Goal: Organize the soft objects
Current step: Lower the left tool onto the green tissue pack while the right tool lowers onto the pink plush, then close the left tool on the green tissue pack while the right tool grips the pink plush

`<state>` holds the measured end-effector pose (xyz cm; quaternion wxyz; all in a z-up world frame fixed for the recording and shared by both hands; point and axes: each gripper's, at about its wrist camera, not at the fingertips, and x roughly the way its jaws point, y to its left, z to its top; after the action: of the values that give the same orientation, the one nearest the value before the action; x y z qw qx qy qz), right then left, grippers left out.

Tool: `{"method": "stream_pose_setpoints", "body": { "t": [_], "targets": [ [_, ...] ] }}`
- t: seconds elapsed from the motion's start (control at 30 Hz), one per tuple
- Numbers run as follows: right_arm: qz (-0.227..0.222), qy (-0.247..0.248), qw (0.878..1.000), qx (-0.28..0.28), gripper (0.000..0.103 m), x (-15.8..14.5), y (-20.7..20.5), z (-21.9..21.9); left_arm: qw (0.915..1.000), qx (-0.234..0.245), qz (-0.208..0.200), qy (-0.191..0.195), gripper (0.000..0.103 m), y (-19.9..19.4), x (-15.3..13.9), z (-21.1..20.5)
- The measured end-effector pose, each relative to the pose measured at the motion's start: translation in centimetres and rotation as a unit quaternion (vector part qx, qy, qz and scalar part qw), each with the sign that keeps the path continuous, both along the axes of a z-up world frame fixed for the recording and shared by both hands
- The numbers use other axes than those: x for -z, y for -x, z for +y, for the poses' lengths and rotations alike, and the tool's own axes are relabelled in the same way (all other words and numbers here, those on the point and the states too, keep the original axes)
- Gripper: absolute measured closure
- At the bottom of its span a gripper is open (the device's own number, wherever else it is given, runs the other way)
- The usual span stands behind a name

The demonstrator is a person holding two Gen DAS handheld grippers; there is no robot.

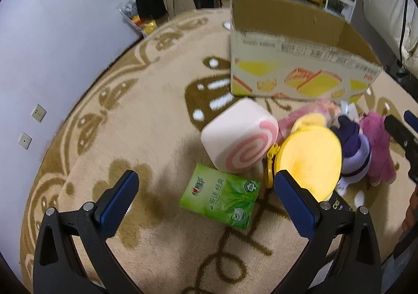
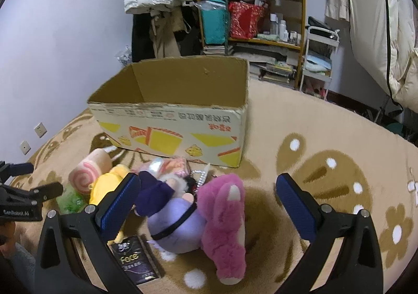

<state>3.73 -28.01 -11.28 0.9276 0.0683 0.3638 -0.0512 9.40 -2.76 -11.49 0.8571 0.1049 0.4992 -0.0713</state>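
Hovering over the patterned rug [image 1: 146, 121], we hold our left gripper [image 1: 206, 194] with its fingers spread wide and nothing between them; the green tissue pack [image 1: 222, 196] lies on the rug in the gap below. Just beyond that pack sits the swirl-roll cushion [image 1: 239, 134], white with a pink spiral on its end, and to its right the yellow round plush [image 1: 313, 160], which touches the cushion's near right corner. Farther right in the left wrist view lie the purple plush [image 1: 355, 147] and the pink plush [image 1: 378, 142], bunched together.

Our right gripper [image 2: 207, 198] is likewise spread, empty, and poised above that same pile. In the right wrist view the pink plush [image 2: 224, 226] lies between the fingers, pressed against the purple plush [image 2: 172, 223] on its left. A dark tissue pack [image 2: 135, 260] rests flat on the rug at the near left, beside the left finger. The left gripper's black body shows at the far left edge of this view.

Beyond the pile stands the open cardboard box [image 2: 172, 121], upright on the rug; we cannot see its floor. A cluttered shelf [image 2: 253, 19] stands against the far wall.
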Motion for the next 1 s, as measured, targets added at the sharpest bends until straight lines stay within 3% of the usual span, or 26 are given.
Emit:
{"method": "stream_pose_setpoints", "body": {
  "t": [0.43,0.57,0.67,0.73,0.8,0.87,0.97,1.0],
  "targets": [
    [0.044,-0.028,0.998,0.019,0.002,3.2,-1.9,-2.3,0.9978,-0.001,0.065,-0.012,0.001,-1.7,3.5,-0.3],
    [0.051,-0.021,0.998,0.022,0.011,3.9,-2.4,-2.4,0.9972,-0.005,0.074,-0.005,0.001,-2.1,4.1,-0.1],
    [0.062,-0.011,0.998,0.022,0.026,4.6,-2.7,-2.3,0.9964,-0.006,0.084,-0.006,0.001,-2.3,4.6,-0.1],
    [0.064,-0.013,0.998,0.018,0.029,4.8,-2.9,-2.1,0.9965,-0.003,0.084,-0.006,0.002,-2.4,4.7,-0.2],
    [0.062,-0.014,0.998,0.014,0.037,4.8,-2.8,-2.0,0.9962,0.004,0.087,0.0,0.015,-2.4,4.8,-0.3],
    [0.062,-0.01,0.998,0.008,0.041,4.8,-2.8,-1.7,0.9949,0.009,0.1,-0.002,0.018,-2.4,5.2,-0.5],
    [0.066,-0.013,0.998,-0.004,0.057,5.0,-2.8,-1.3,0.9941,0.011,0.108,-0.008,0.022,-2.3,5.7,-0.5],
    [0.067,-0.008,0.998,-0.005,0.057,5.0,-2.9,-1.1,0.9943,0.011,0.106,-0.007,0.023,-2.3,5.7,-0.5]
  ]
}}
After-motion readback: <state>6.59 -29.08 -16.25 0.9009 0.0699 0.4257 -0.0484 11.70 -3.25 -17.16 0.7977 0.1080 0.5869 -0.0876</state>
